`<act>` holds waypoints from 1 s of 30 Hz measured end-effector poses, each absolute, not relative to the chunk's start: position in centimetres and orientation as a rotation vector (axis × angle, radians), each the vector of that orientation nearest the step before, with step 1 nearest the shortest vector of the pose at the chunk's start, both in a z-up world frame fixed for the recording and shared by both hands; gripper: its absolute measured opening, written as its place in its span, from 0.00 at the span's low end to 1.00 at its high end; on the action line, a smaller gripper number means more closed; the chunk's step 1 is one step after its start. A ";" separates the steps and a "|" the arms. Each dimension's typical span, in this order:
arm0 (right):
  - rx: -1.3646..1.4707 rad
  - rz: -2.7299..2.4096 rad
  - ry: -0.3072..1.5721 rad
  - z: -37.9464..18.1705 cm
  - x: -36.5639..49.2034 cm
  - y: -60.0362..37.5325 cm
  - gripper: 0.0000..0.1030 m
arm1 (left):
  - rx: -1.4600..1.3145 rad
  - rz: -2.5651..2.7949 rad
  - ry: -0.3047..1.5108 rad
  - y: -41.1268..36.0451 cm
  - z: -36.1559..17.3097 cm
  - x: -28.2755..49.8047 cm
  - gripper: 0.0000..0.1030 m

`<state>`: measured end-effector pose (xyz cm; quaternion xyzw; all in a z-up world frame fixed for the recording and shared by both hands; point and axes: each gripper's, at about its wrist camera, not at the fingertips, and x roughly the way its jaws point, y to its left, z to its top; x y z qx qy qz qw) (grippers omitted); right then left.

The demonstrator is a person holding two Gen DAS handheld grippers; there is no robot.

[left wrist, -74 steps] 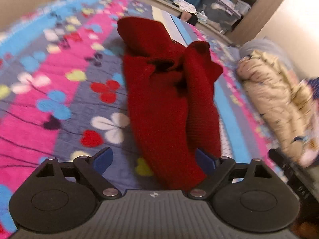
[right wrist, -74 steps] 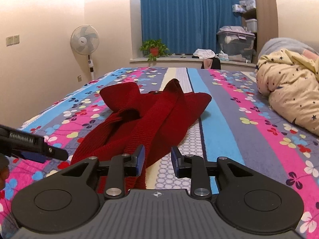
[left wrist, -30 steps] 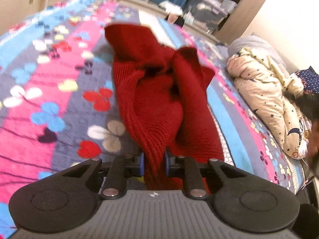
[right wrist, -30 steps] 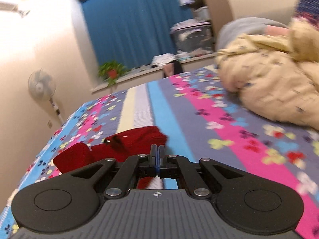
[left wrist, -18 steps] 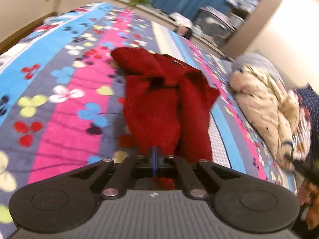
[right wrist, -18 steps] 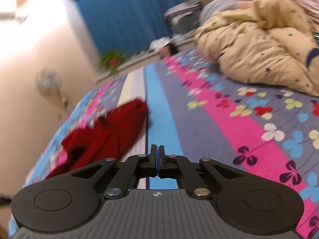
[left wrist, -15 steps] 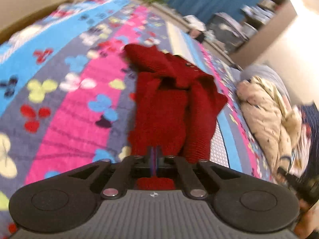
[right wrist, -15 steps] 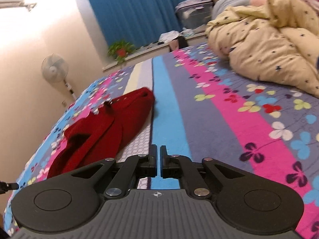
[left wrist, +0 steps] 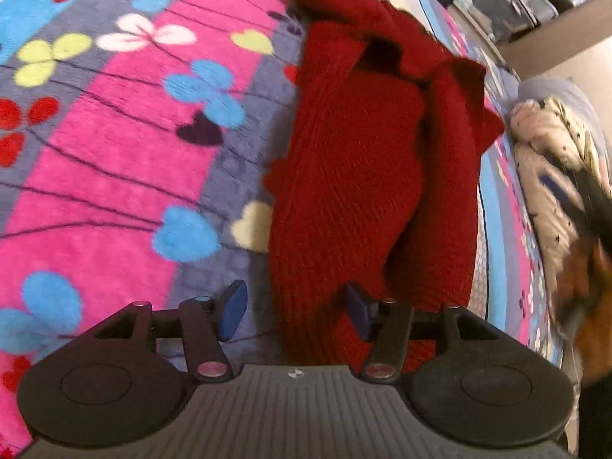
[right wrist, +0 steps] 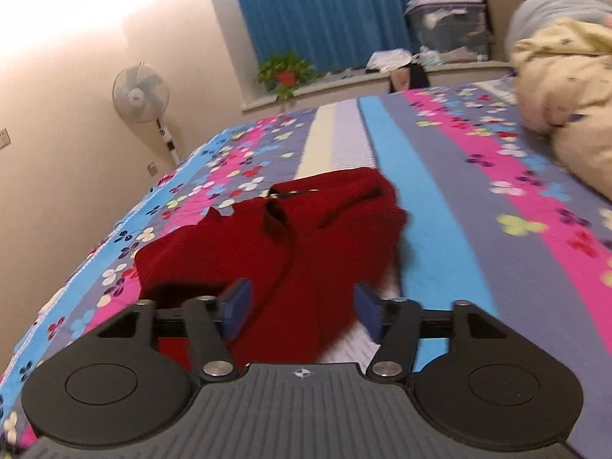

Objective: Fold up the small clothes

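A crumpled dark red knitted garment [left wrist: 352,160] lies on a flowered, striped bedspread [left wrist: 95,160]. My left gripper [left wrist: 294,311] is open just above the garment's near end, with the cloth between and under its blue pads [left wrist: 232,306]. In the right wrist view the same garment [right wrist: 306,237] lies bunched ahead. My right gripper [right wrist: 300,311] is open over its near edge, holding nothing.
A cream star-print duvet [right wrist: 566,88] is heaped on the bed's right side. A standing fan [right wrist: 140,95], a potted plant [right wrist: 285,72] and a storage box [right wrist: 447,26] stand by the far wall with blue curtains. The bed's left edge drops off near the wall.
Both grippers have opened from shut. The left has dropped closer to the garment's near end. The right has swung back left so the garment sits between its fingers.
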<state>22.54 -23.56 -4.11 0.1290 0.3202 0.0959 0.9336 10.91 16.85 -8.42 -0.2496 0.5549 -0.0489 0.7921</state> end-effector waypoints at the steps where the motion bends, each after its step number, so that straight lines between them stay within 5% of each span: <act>1: 0.251 0.204 0.667 -4.4 24.2 -22.7 0.69 | -0.534 -0.118 1.198 16.5 -8.7 11.2 0.60; 12: 0.073 0.107 0.823 -10.3 36.7 -16.1 0.65 | -0.441 -0.175 1.226 14.2 -9.4 12.5 0.65; 13: 0.050 0.130 0.831 -10.6 36.9 -15.5 0.53 | -0.440 -0.177 1.226 14.1 -9.4 12.6 0.65; 14: 0.027 0.153 0.827 -10.6 36.7 -15.0 0.24 | -0.435 -0.179 1.226 14.0 -9.4 12.8 0.65; 15: -0.002 0.180 0.819 -10.4 36.3 -14.6 0.06 | -0.428 -0.181 1.224 13.9 -9.4 13.1 0.65; 19: -0.002 0.194 0.701 -7.4 32.9 -15.6 0.05 | -0.391 -0.179 1.213 13.2 -9.1 12.9 0.63; 30: 0.356 -0.037 0.543 -0.1 13.2 -32.2 0.05 | -0.315 -0.183 1.138 12.4 -7.3 10.7 0.23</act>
